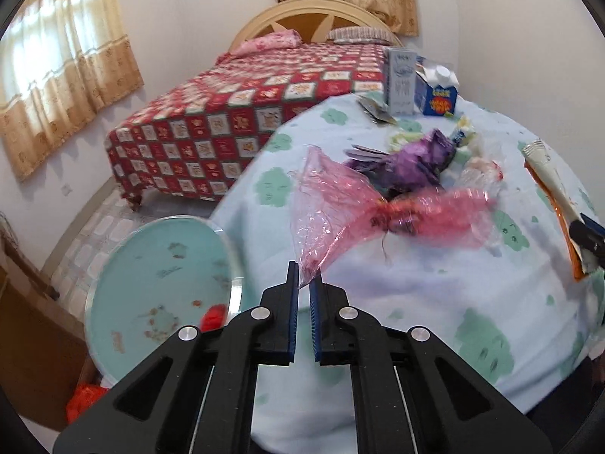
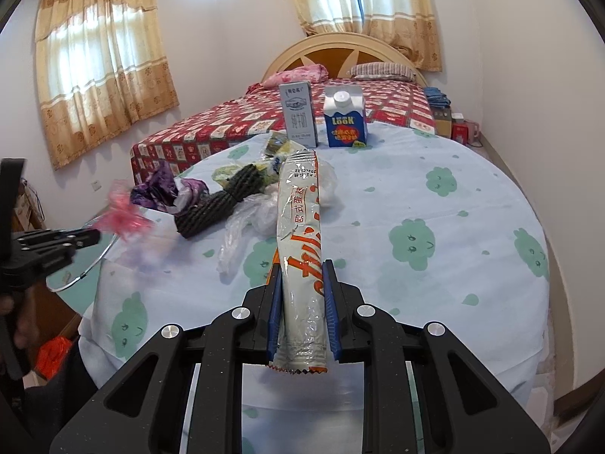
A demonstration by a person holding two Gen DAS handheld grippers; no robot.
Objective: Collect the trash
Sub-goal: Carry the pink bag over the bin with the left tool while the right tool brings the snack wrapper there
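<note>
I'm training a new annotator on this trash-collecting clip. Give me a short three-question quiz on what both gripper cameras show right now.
1. True or false: the right gripper is empty.
2. Which piece of trash is pinched by the left gripper? A) purple wrapper B) pink plastic wrap C) blue carton
3. Fill in: two cartons stand upright at the table's far edge, a grey one and a ____ one.

Key
1. False: its jaws grip the long white and orange wrapper.
2. B: a corner of the pink plastic wrap sits between its closed jaws, while the purple wrapper lies on the tablecloth.
3. Blue: the blue carton stands beside the grey carton.
</note>
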